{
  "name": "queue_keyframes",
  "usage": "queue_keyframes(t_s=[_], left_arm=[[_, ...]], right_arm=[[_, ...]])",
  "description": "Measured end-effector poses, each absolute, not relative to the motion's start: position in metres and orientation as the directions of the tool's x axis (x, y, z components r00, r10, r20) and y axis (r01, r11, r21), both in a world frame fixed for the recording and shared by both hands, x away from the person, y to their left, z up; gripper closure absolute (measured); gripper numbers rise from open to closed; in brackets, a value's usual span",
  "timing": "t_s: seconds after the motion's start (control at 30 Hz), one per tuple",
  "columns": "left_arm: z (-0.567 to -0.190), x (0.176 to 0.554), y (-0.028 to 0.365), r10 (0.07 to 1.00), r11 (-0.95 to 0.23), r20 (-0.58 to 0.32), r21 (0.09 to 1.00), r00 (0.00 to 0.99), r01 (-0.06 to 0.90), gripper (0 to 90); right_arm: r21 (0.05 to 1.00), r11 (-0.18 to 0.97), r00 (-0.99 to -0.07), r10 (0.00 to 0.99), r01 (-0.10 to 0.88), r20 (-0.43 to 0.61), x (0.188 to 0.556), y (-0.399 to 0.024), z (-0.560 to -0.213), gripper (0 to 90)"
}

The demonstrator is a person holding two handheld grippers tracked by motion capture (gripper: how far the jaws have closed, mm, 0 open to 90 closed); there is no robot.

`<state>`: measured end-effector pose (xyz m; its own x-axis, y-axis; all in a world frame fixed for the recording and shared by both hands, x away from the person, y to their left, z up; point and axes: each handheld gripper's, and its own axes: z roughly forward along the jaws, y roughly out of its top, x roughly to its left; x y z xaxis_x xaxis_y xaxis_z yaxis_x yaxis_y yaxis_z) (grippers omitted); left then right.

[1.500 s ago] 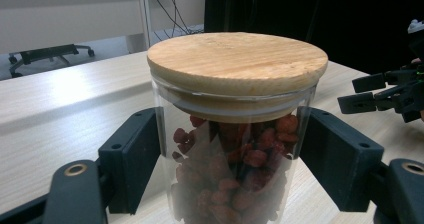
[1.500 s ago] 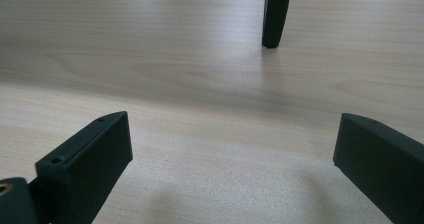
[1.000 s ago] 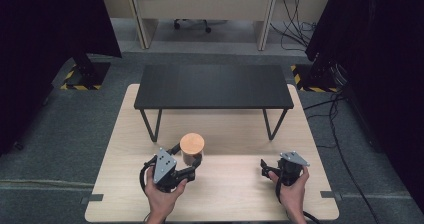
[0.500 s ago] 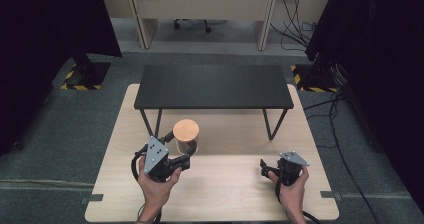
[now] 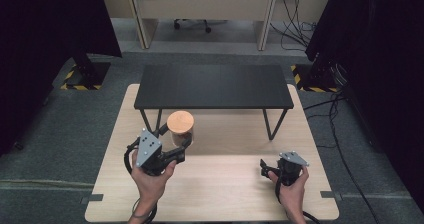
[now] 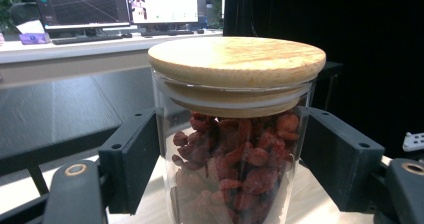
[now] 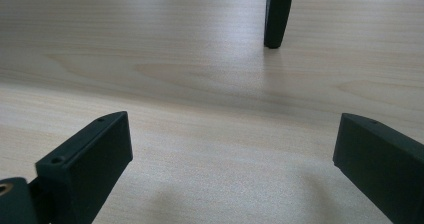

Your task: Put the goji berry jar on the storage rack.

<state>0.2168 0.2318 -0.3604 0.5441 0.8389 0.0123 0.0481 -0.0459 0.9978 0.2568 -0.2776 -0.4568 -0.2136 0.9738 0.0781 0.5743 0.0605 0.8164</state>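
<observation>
Left gripper (image 6: 232, 159) jaws pinch the jar (image 6: 235, 134) (wooden lid); right gripper (image 7: 232, 149) jaws spread.

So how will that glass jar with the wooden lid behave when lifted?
The clear glass jar with a round wooden lid is probably slippery and breakable: smooth rigid walls. Nearly full of red dried fruit, likely moderately heavy. The left claw straddles it low, so it may tip.
</observation>
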Motion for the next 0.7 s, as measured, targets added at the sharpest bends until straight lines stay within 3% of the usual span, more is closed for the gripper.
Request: queue_keyframes(t_s=[0.7], left_arm=[[-0.317, 0.254, 0.24, 0.883, -0.046, 0.028, 0.999, 0.468, 0.025, 25.4]], right_arm=[[0.819, 0.06, -0.215, 0.973, 0.571, 0.079, 0.256, -0.278, -0.457, 2.5]])
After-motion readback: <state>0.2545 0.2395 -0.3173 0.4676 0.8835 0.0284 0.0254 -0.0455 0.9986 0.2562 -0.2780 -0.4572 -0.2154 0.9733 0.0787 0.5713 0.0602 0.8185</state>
